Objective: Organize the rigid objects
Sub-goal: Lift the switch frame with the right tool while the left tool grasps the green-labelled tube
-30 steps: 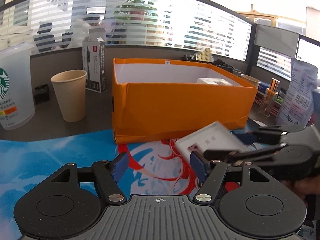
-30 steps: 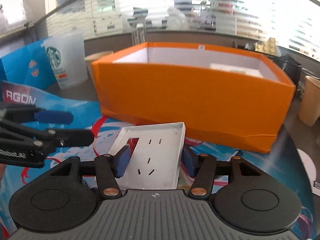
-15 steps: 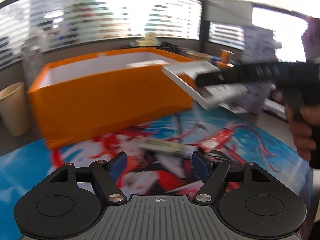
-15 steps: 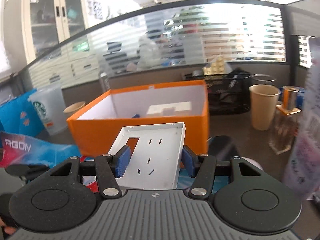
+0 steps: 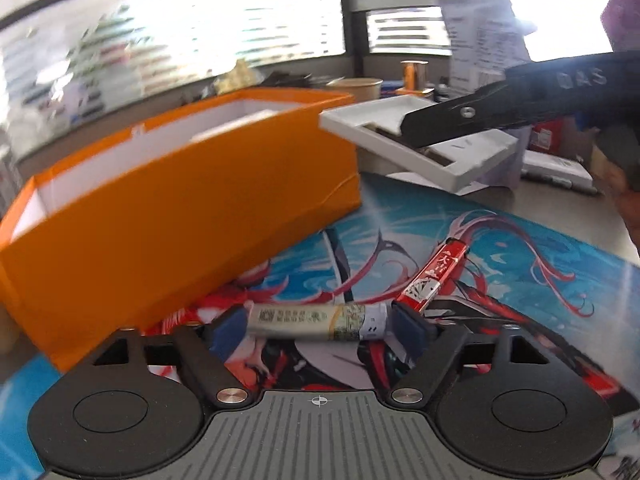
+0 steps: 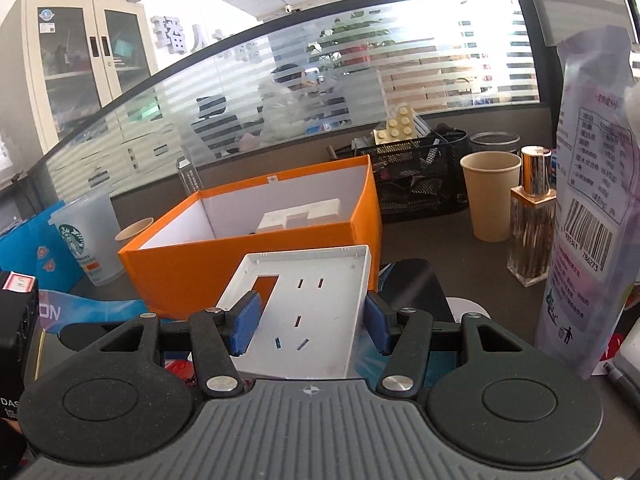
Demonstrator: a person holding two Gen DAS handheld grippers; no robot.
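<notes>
While right gripper (image 6: 308, 326) clamps flat white plastic socket faceplate (image 6: 304, 300) by side edges, plate hangs in air short of open orange cardboard box (image 6: 256, 252). Risk: thin edges slip from blue pads (image 6: 245, 323), or plate's front corner strikes box wall on approach. Left gripper (image 5: 318, 330) wide open around beige cylindrical tube (image 5: 316, 320) on printed desk mat (image 5: 500, 240); closing could nudge adjacent red stick pack (image 5: 436, 276).
</notes>
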